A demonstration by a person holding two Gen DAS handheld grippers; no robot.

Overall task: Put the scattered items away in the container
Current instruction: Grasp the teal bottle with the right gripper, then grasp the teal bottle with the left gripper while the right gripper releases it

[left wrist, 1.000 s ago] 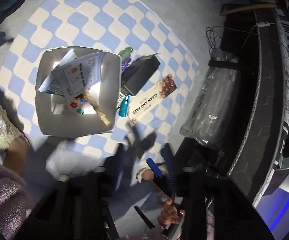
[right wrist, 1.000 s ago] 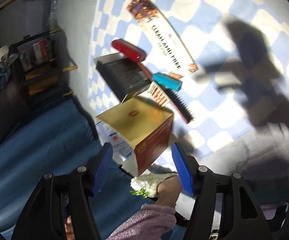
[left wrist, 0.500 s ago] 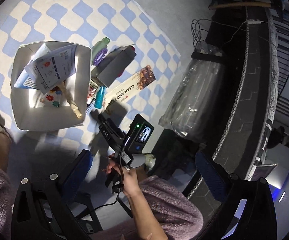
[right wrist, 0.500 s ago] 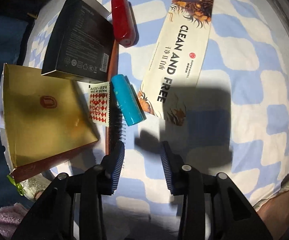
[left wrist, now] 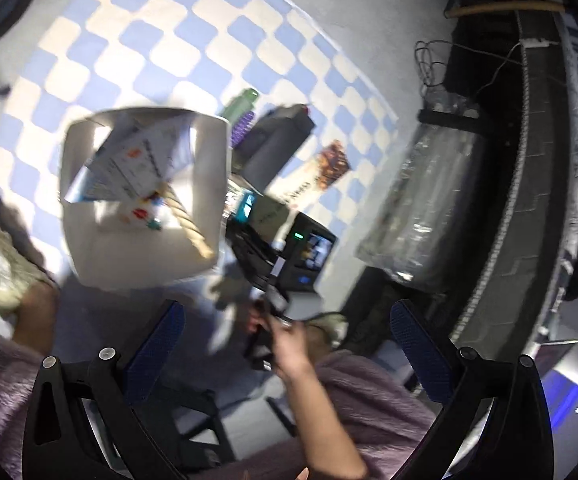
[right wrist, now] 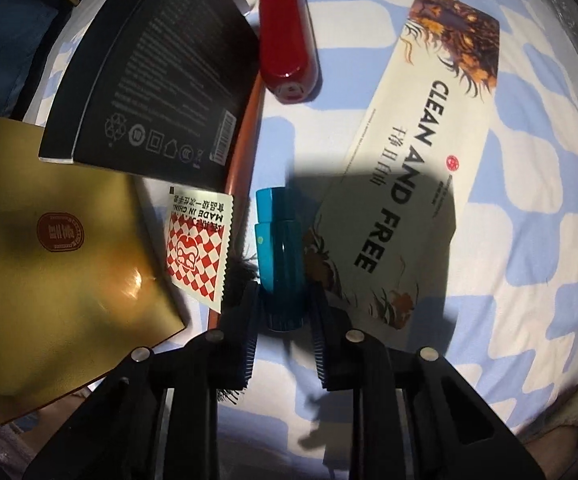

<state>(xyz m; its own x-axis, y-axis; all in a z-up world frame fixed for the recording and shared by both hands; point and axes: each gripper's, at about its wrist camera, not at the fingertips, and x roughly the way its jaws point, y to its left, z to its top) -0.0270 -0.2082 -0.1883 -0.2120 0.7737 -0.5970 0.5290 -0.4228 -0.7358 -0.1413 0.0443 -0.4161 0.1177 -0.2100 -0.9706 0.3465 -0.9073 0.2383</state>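
My right gripper [right wrist: 283,322] sits low over the blue-and-white checked mat [right wrist: 529,208], its jaws narrowed round the near end of the teal tube [right wrist: 279,240]; I cannot tell whether the pads actually touch it. Just left of the tube lie a red-checked sachet [right wrist: 197,240] and the gold side of the container [right wrist: 49,240]; a black box [right wrist: 153,80] and red case [right wrist: 287,40] lie farther off, the "CLEAN AND FREE" packet [right wrist: 409,160] to the right. My left gripper [left wrist: 285,340] hangs high with jaws spread wide, holding nothing — below it the white container [left wrist: 89,256] holds leaflets. Grey floor rims the mat; a dark counter [left wrist: 545,160] with a plastic-wrapped bundle [left wrist: 429,200] stands right.
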